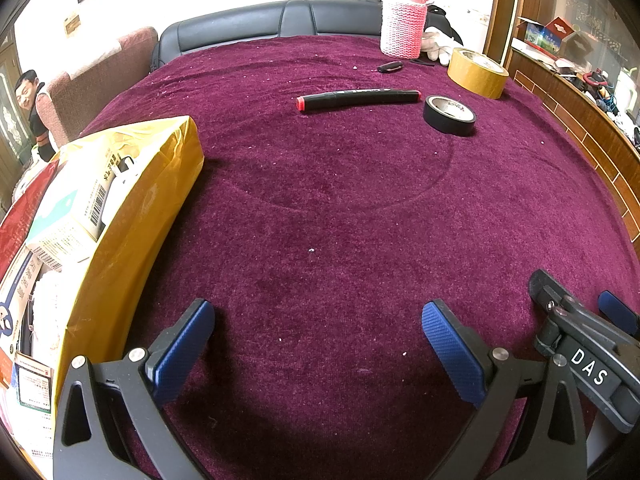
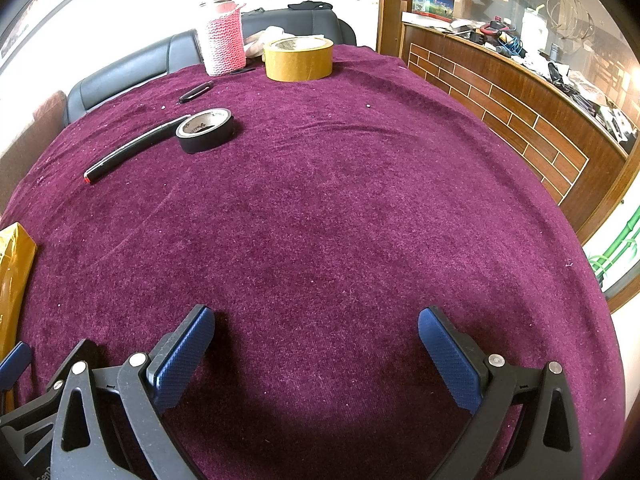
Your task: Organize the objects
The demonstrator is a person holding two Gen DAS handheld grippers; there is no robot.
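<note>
Purple velvet cloth covers the table (image 1: 320, 220), and everything listed sits on it.

My left gripper (image 1: 318, 344): blue-padded fingers spread wide, nothing between them, low over the near edge of the cloth. My right gripper (image 2: 316, 354): likewise spread wide and empty, just beside the left one.

Items ahead of both grippers, well apart from them, toward the far side:
- Black marker pen with red cap (image 1: 358, 99), one, lying flat; ahead of my left gripper, ahead and to the left of my right.
- Small roll of black tape (image 1: 450, 115), one, lying flat just beside the marker's black end, on its right.
- Large roll of tan packing tape (image 1: 478, 73), one, farther back and right of the black roll.
- Small black clip-like object (image 1: 390, 67), one, behind the marker; too small to identify.
- Flask in a pink-and-white knitted sleeve (image 1: 402, 20), one, upright at the far edge.
- White glove (image 1: 438, 46), crumpled beside the flask; count unclear.

Close on my left: yellow open bag (image 1: 132, 216), one, holding printed cartons, just beside my left gripper's outer finger.
</note>
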